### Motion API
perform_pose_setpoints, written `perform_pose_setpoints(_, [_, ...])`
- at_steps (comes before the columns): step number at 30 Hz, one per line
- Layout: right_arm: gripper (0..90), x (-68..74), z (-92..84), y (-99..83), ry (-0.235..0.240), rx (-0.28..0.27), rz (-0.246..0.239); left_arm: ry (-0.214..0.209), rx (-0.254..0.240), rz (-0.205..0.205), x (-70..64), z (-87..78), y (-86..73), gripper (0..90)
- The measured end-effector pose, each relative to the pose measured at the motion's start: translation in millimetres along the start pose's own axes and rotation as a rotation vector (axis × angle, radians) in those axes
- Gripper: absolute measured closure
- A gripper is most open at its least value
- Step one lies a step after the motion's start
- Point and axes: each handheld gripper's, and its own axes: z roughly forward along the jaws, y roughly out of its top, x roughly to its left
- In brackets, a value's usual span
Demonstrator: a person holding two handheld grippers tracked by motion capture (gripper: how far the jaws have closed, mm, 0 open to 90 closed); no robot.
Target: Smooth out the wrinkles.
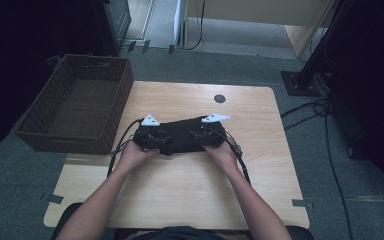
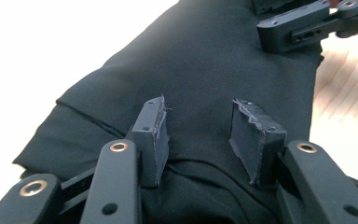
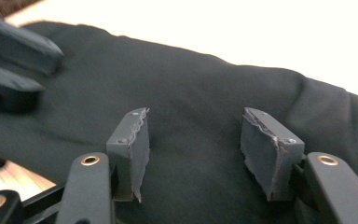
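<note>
The black cloth [image 1: 180, 135] lies folded into a compact bundle on the tabletop [image 1: 190, 190], both the left gripper [image 2: 200, 135] and right gripper [image 3: 205, 149] stand over it with jaws apart, gripping nothing, and the wicker basket [image 1: 40, 135] beside it looks like the stop left.

Both hand-held grippers [image 1: 152, 136] [image 1: 207, 134] side by side, jaws apart

My left gripper [image 2: 200, 135] hangs over the black cloth [image 2: 205, 60], jaws parted, pads clear of each other with folded fabric under and between them. My right gripper [image 2: 303, 25] sits at the cloth's far edge. Table [image 2: 345, 88] beside it.
</note>
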Motion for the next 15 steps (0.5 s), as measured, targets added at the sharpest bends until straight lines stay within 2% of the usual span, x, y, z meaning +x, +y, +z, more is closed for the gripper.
perform_pose_setpoints(3, [42.6, -6.8, -1.6, -4.1, 0.023, 0.006, 0.022, -0.011, -0.008, -0.017, 1.6, -4.2, -3.6, 54.4])
perform_pose_setpoints(9, [42.7, -10.7, -8.9, -11.9, 0.028, -0.011, 0.0, -0.026, 0.011, -0.022, 1.8, -9.7, -5.2, 52.4])
perform_pose_setpoints(15, [42.7, -16.1, -16.7, -18.3, 0.056, -0.007, 0.012, -0.04, 0.01, -0.028, 1.1, -12.5, -9.7, 52.0])
